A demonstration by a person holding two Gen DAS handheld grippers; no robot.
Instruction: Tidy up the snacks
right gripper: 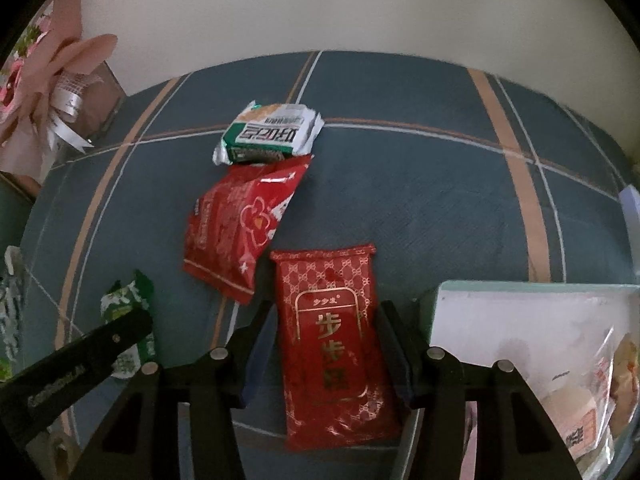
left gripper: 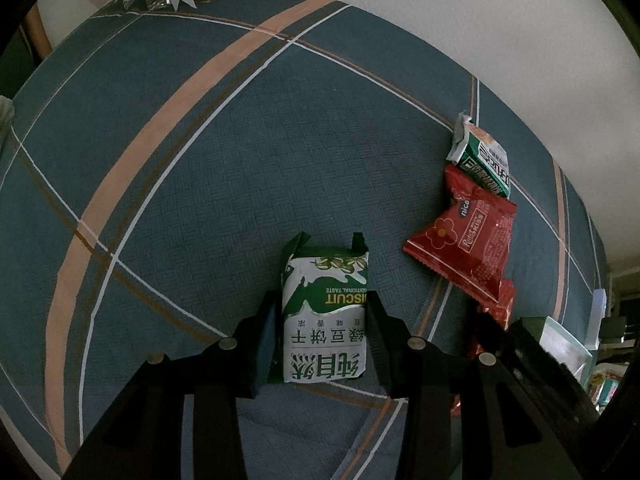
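Note:
In the left wrist view my left gripper (left gripper: 322,312) straddles a green and white biscuit packet (left gripper: 325,316) lying on the blue plaid cloth (left gripper: 200,184); its fingers sit right at the packet's sides. In the right wrist view my right gripper (right gripper: 326,322) straddles a red and gold packet (right gripper: 334,344), with small gaps on both sides. A red flower packet (right gripper: 240,224) and a green and white packet (right gripper: 270,134) lie beyond it; both show at the right of the left wrist view, the red one (left gripper: 466,240) and the green one (left gripper: 482,156).
A pale green tray (right gripper: 532,288) holding bagged snacks stands at the right of the red and gold packet. A pink paper flower arrangement (right gripper: 48,80) in a clear box stands at the far left. A white wall runs behind the table.

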